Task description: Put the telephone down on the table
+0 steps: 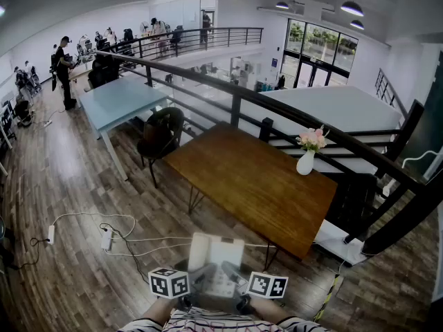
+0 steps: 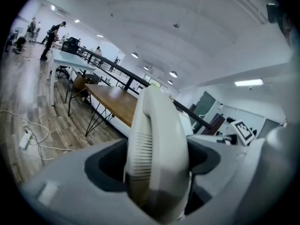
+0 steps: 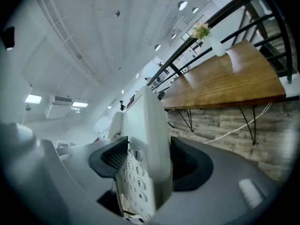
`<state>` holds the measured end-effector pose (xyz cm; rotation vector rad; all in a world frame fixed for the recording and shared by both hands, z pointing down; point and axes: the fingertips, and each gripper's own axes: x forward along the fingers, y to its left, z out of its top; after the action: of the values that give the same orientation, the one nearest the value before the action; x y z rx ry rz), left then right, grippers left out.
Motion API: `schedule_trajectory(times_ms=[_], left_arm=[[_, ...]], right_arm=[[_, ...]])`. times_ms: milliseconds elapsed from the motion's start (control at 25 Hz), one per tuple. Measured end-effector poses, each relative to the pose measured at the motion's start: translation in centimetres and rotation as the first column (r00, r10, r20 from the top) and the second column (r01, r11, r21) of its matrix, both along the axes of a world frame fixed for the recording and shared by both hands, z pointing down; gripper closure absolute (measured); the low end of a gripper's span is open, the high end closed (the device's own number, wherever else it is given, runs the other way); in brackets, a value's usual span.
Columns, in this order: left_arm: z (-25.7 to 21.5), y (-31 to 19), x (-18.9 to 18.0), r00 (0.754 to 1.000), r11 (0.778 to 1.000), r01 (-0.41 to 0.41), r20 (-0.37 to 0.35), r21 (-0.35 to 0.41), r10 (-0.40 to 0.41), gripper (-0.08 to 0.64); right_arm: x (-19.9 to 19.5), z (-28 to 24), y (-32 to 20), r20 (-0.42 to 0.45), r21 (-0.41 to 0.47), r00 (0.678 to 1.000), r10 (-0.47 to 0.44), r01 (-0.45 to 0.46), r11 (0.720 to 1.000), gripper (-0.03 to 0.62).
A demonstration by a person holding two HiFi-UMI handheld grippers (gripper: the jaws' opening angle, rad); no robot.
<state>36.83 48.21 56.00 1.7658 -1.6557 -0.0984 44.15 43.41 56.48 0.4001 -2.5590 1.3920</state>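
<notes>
A white desk telephone point(image 1: 216, 256) hangs in the air low in the head view, held from both sides in front of the wooden table point(image 1: 256, 185). My left gripper point(image 1: 181, 282) is shut on the handset side of the telephone point(image 2: 157, 139), whose ribbed earpiece fills the space between the jaws. My right gripper point(image 1: 257, 283) is shut on the keypad side of the telephone point(image 3: 145, 139), with the number keys showing between its dark pads. The table point(image 3: 225, 81) lies ahead and lower than the phone.
A white vase with pink flowers point(image 1: 308, 154) stands at the table's far right edge. A dark chair point(image 1: 160, 133) sits at its left end, beside a pale blue table point(image 1: 118, 102). Cables and a power strip point(image 1: 107, 239) lie on the wood floor. A black railing point(image 1: 235, 95) runs behind.
</notes>
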Motion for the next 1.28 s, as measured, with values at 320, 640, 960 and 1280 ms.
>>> schedule_trajectory(times_ms=[320, 640, 960, 1280], left_arm=[[0.5, -0.3, -0.4, 1.0, 1.0, 0.024, -0.015, 0.007, -0.024, 0.198], [0.2, -2.1, -6.6, 1.0, 1.0, 0.009, -0.001, 0.003, -0.009, 0.201], [-0.7, -4.1, -18.5, 1.0, 1.0, -0.031, 0.005, -0.001, 0.031, 0.201], [-1.2, -6.5, -29.2, 0.997, 0.997, -0.075, 0.006, -0.006, 0.075, 0.201]], right_arm=[[-0.5, 0.0, -0.5, -0.034, 0.079, 0.999, -0.029, 0.031, 0.996, 0.321], [-6.5, -0.1, -1.9, -0.045, 0.062, 0.999, -0.016, 0.019, 0.998, 0.319], [-18.2, -1.0, -3.7, -0.047, 0.066, 0.999, 0.024, -0.021, 0.998, 0.318], [-28.6, -1.4, -5.7, -0.045, 0.061, 0.996, 0.075, -0.072, 0.996, 0.319]])
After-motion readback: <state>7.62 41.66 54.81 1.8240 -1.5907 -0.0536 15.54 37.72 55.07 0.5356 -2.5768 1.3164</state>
